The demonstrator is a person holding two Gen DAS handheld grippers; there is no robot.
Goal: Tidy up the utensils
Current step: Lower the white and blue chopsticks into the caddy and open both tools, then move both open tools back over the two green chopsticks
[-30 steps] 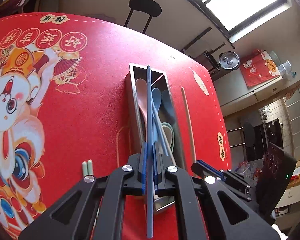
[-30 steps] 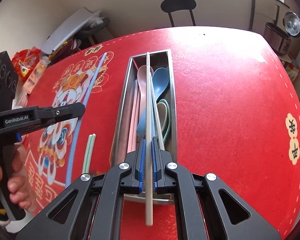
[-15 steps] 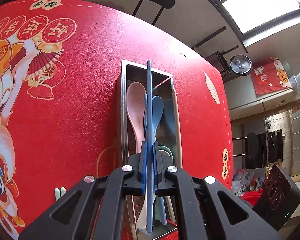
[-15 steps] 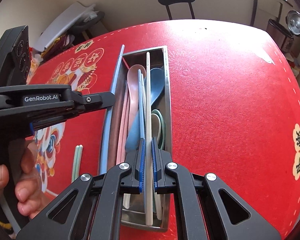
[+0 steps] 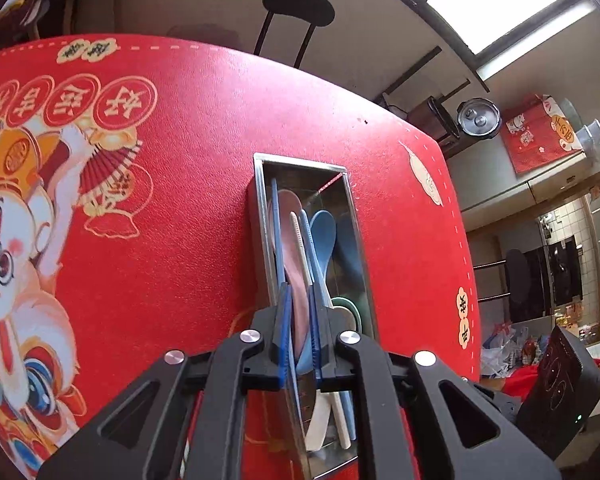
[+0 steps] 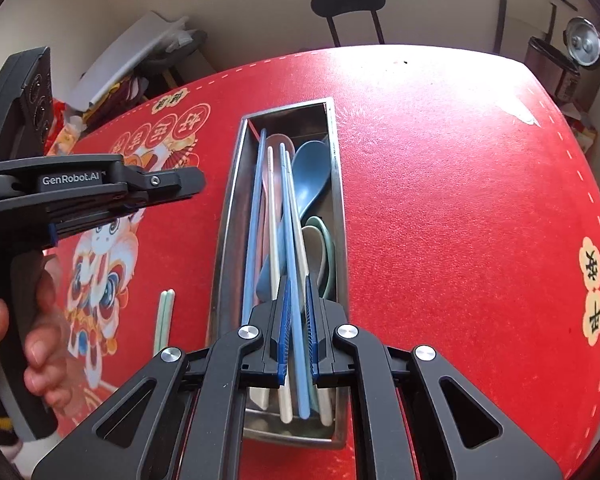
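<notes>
The tray (image 6: 337, 184) at frame centre is packed with chopsticks (image 6: 290, 240) and spoons (image 6: 310, 176). Bare red surface (image 6: 460, 208) fills the right half of the right wrist view. At left, the left claw (image 6: 192, 186) and green chopsticks (image 6: 164, 314) occupy the approach.

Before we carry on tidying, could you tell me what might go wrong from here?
1. The right gripper hangs open with the middle blue chopstick showing between its pads; a careless withdrawal might snag it.
2. Chopsticks lie crossed over spoons in the metal tray, so the green chopsticks on the table may not settle flat once added, and could slide out.
</notes>
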